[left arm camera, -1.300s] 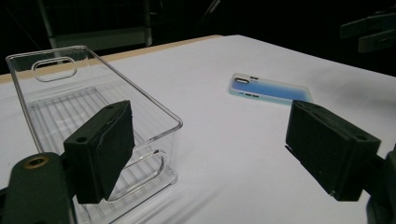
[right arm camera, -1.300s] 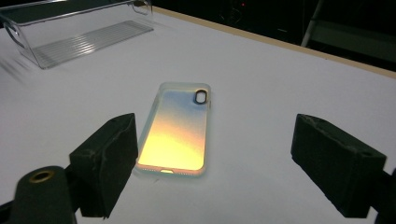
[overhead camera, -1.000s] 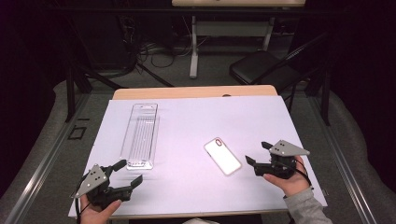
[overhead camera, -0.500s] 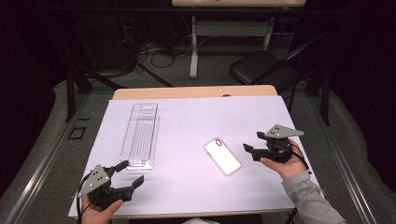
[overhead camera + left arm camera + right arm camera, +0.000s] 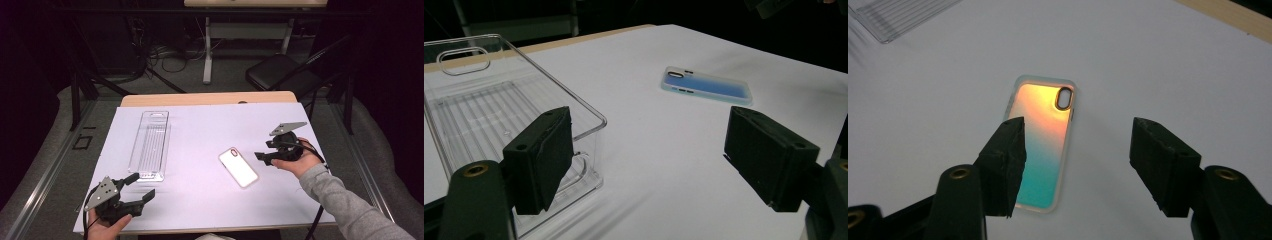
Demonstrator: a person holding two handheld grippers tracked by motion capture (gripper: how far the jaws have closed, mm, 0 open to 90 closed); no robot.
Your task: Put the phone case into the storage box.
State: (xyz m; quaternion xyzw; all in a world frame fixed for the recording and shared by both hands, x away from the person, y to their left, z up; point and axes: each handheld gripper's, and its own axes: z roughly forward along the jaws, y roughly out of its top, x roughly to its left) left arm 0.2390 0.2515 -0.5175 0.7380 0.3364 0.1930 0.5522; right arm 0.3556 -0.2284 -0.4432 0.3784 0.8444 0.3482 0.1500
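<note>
- I see the phone case [image 5: 238,167] lying flat on the white table [image 5: 210,130], right of the middle, its camera cut-out at the far end.
- My right gripper [image 5: 264,154] hovers just to the right of the phone case in the high view, held above the table and pointing toward it, not touching it.
- In the right gripper view the phone case [image 5: 1043,140] lies below and ahead of the jaws: the left jaw overlaps its near left edge in the picture, while the right jaw sits over bare table beside it.
- The right gripper's jaws have just been closing, yet they stand apart, with nothing pressed between the pads.
- My left gripper [image 5: 140,186] rests low at the near left of the table, jaws spread wide and holding nothing.
- A clear plastic tray [image 5: 150,145] lies lengthwise just ahead of the left gripper; in the left gripper view its near corner [image 5: 589,145] sits right behind the left jaw.
- From the left gripper view the phone case [image 5: 706,86] is well apart, across open table to the right.
</note>
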